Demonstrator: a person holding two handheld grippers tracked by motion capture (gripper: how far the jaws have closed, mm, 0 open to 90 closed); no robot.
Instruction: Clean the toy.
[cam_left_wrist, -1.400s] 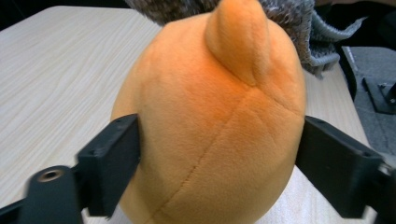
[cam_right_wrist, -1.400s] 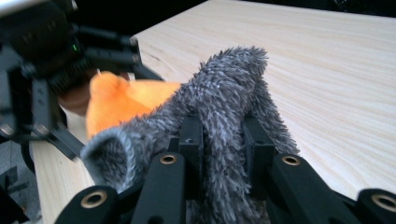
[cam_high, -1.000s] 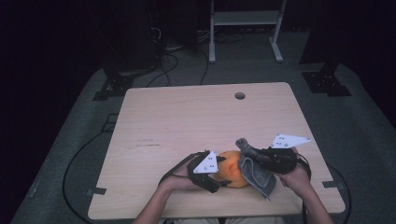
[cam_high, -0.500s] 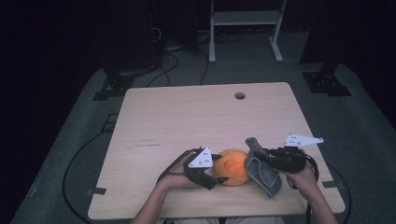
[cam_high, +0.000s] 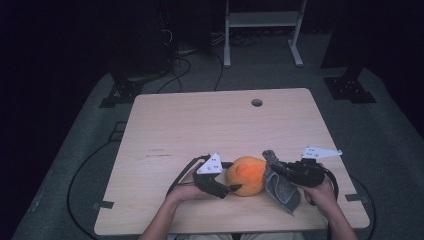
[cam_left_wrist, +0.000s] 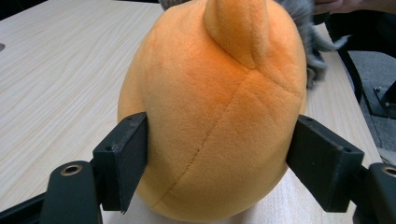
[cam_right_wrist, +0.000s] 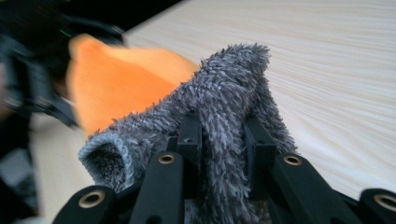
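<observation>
A round orange plush toy with a stitched seam (cam_high: 246, 174) sits on the near part of the pale wooden table (cam_high: 200, 125), a little right of its middle, and the left gripper (cam_left_wrist: 217, 161) has its two black jaws pressed against the toy's two sides, clamping it from the left. Just right of the toy, the right gripper (cam_right_wrist: 223, 140) pinches a fold of shaggy grey microfibre cloth (cam_high: 281, 186) between jaws drawn close together. The cloth touches the toy's right flank and hangs down toward the table's near edge.
</observation>
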